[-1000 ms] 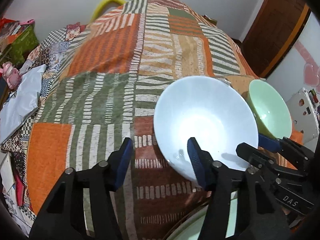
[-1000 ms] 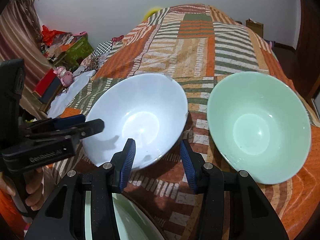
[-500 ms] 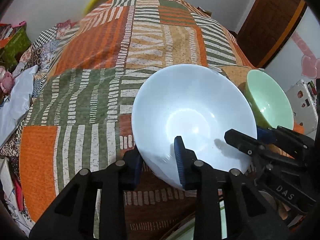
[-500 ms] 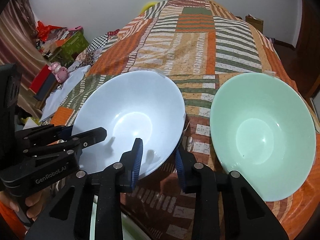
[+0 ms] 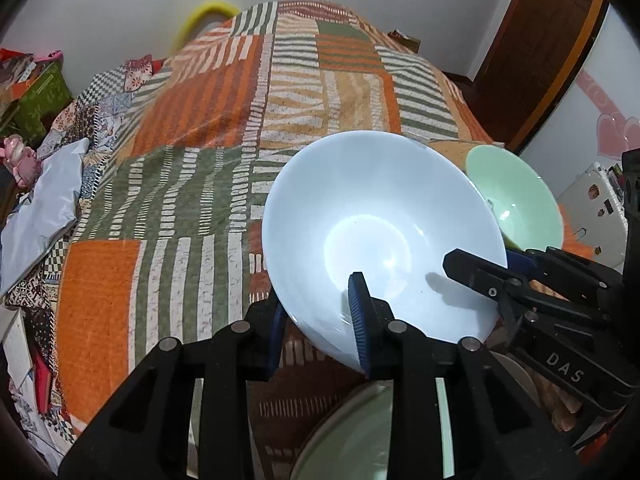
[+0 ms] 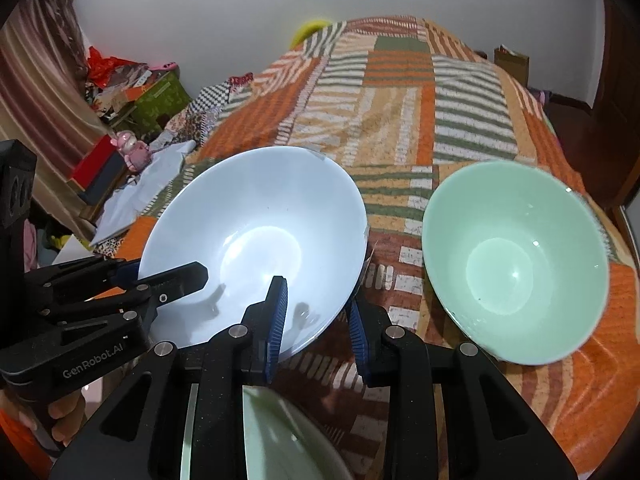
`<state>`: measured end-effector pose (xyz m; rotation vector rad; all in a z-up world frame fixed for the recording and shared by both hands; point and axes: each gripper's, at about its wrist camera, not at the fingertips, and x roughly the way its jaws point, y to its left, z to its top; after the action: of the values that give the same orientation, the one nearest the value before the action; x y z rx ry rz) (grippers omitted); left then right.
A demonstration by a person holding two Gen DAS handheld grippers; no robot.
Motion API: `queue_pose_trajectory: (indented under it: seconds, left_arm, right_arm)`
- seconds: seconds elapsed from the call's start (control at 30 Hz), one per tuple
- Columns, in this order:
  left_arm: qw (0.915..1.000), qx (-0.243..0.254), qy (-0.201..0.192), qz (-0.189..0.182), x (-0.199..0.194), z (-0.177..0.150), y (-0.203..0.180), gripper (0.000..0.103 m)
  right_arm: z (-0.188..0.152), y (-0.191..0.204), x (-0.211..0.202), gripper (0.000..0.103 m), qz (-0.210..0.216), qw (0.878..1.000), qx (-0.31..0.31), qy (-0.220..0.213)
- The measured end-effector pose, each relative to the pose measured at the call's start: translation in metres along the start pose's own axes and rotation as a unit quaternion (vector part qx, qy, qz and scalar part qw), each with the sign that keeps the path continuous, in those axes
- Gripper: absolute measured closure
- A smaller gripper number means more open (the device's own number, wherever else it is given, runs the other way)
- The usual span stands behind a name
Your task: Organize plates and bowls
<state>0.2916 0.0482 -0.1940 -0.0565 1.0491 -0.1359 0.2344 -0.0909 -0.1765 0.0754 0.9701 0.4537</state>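
Note:
A pale blue bowl [image 5: 380, 216] is held just above the patchwork bedspread [image 5: 208, 128]; it also shows in the right wrist view [image 6: 256, 240]. My left gripper [image 5: 316, 320] is shut on its near-left rim, one finger inside and one outside. My right gripper [image 6: 316, 320] is shut on its near-right rim in the same way. A green bowl [image 6: 516, 260] rests on the bed to the right of it and shows in the left wrist view [image 5: 516, 196]. A pale green plate [image 6: 276, 440] lies below both grippers, partly hidden.
The bedspread stretches far ahead. Clutter lies left of the bed: a pink toy [image 6: 132, 148], boxes [image 6: 160, 96] and a white cloth [image 5: 44, 200]. A wooden door [image 5: 544, 40] stands at the right.
Both grippers have closed on the blue bowl's rim from either side. The bowl has come closer and risen slightly off the bedspread.

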Motion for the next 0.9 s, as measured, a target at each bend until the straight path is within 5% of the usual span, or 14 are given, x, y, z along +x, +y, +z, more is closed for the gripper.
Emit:
queue_pose_trajectory:
  seconds: [0.9]
  left_arm:
    - [0.9959, -0.032, -0.084, 0.009, -0.123, -0.054, 0.001, 0.073]
  right_arm:
    - [-0.019, 0.058, -0.075, 0.076, 0.022, 0.996, -0.058, -0.069]
